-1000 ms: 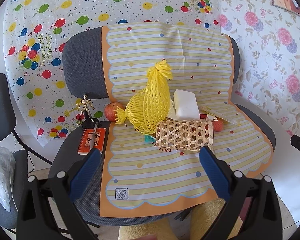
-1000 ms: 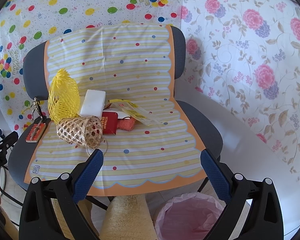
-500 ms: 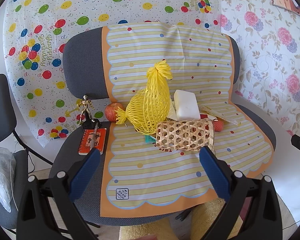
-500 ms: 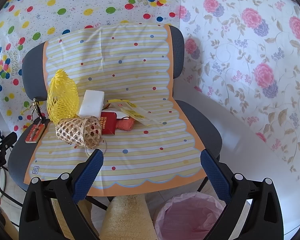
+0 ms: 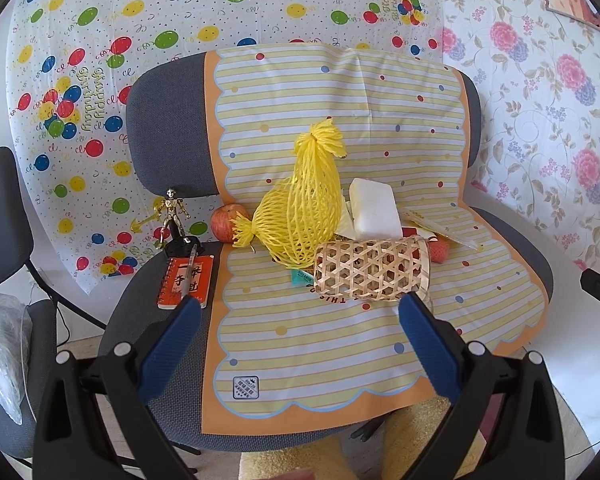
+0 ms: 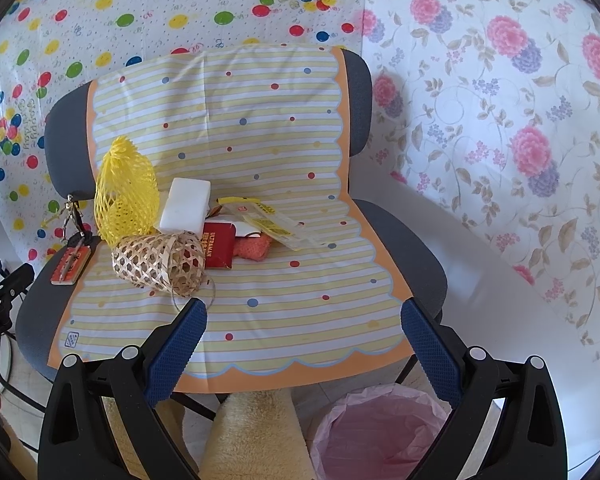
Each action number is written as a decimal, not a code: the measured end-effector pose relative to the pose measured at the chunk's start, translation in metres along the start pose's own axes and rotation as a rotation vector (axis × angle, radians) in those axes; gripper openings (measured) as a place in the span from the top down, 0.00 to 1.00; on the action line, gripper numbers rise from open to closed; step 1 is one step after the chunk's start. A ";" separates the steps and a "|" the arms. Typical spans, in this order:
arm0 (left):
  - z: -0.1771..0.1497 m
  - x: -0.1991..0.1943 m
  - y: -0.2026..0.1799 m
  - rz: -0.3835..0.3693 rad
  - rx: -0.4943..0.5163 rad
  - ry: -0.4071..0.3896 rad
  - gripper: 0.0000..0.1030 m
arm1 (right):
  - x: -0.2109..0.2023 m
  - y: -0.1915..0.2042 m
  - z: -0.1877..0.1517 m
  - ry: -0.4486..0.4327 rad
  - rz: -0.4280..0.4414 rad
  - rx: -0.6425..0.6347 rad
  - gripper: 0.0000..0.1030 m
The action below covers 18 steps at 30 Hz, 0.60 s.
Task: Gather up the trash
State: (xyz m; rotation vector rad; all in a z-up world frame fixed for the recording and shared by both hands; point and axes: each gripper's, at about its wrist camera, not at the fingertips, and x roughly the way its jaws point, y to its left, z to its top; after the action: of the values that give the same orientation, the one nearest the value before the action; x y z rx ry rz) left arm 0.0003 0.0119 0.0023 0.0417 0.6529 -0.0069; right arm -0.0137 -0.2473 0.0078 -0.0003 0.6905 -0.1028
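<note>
A pile lies on the chair's striped cloth [image 5: 320,332]: a yellow foam net [image 5: 300,216] [image 6: 124,196], a white foam block [image 5: 374,210] [image 6: 186,204], a woven bamboo basket on its side [image 5: 368,270] [image 6: 156,262], a red Ultraman packet [image 6: 220,246], an orange-red net piece [image 6: 254,248] and a clear plastic wrapper [image 6: 276,226]. A bin with a pink bag [image 6: 380,432] stands on the floor at lower right. My left gripper [image 5: 300,320] and right gripper [image 6: 304,320] are both open and empty, in front of the chair.
A red apple [image 5: 228,222], a gold figurine [image 5: 174,216] and a red notebook with a pen [image 5: 186,280] sit at the seat's left side. A second chair [image 5: 4,208] with a plastic bag stands at the far left. A yellow fuzzy object [image 6: 256,436] lies below the seat.
The right wrist view has shifted very slightly. Both grippers stay open and nothing on the chair has moved.
</note>
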 end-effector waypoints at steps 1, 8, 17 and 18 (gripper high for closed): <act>0.000 0.000 0.001 0.000 -0.001 0.000 0.07 | 0.000 0.001 0.000 -0.001 -0.002 -0.001 0.06; 0.000 0.001 0.002 -0.001 -0.003 0.000 0.07 | 0.001 0.003 0.001 0.002 -0.002 0.000 0.06; -0.001 0.004 0.004 0.001 -0.006 0.006 0.07 | 0.003 0.003 0.000 0.007 -0.003 -0.002 0.06; -0.001 0.004 0.004 0.001 -0.005 0.008 0.07 | 0.003 0.003 0.000 0.009 -0.004 -0.003 0.06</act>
State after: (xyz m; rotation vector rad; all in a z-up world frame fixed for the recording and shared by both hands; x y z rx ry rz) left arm 0.0030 0.0163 -0.0012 0.0368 0.6605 -0.0044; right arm -0.0110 -0.2448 0.0055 -0.0036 0.6993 -0.1055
